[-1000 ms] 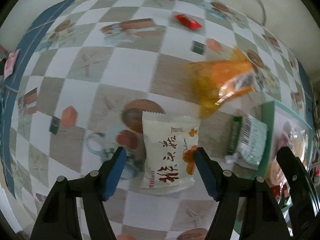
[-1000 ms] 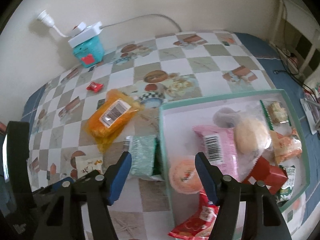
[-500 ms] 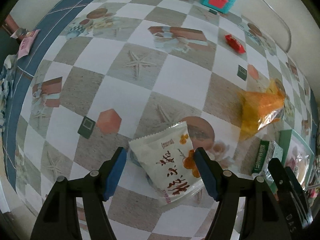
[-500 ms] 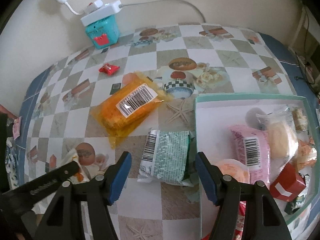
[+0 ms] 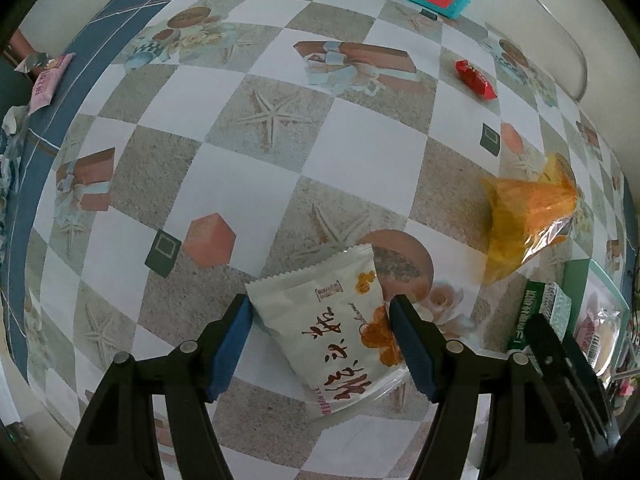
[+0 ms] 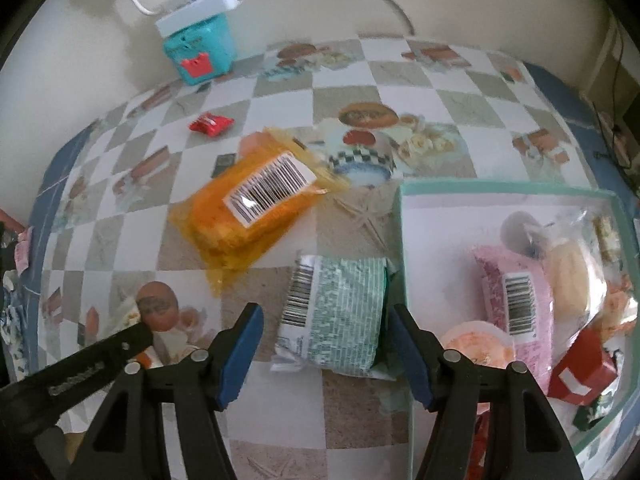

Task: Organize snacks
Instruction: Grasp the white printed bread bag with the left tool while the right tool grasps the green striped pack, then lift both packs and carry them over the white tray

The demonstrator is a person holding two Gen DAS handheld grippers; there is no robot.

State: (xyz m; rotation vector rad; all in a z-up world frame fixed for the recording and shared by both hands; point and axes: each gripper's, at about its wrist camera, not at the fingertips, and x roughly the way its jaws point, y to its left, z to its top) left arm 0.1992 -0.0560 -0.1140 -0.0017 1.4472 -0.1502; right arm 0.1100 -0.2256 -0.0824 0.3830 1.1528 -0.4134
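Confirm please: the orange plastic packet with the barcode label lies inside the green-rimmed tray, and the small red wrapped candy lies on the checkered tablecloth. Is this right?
Not quite. The orange plastic packet lies on the checkered tablecloth, outside the green-rimmed tray, as the right wrist view shows. The small red wrapped candy does lie on the tablecloth.

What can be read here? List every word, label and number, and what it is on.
Nothing reads clearly:
White foil snack packet: large brown Chinese brush characters, which I cannot make out.
Orange plastic packet: barcode label, digits too small.
Green-striped packet: barcode, digits blurred.
Pink packet: barcode, digits blurred.
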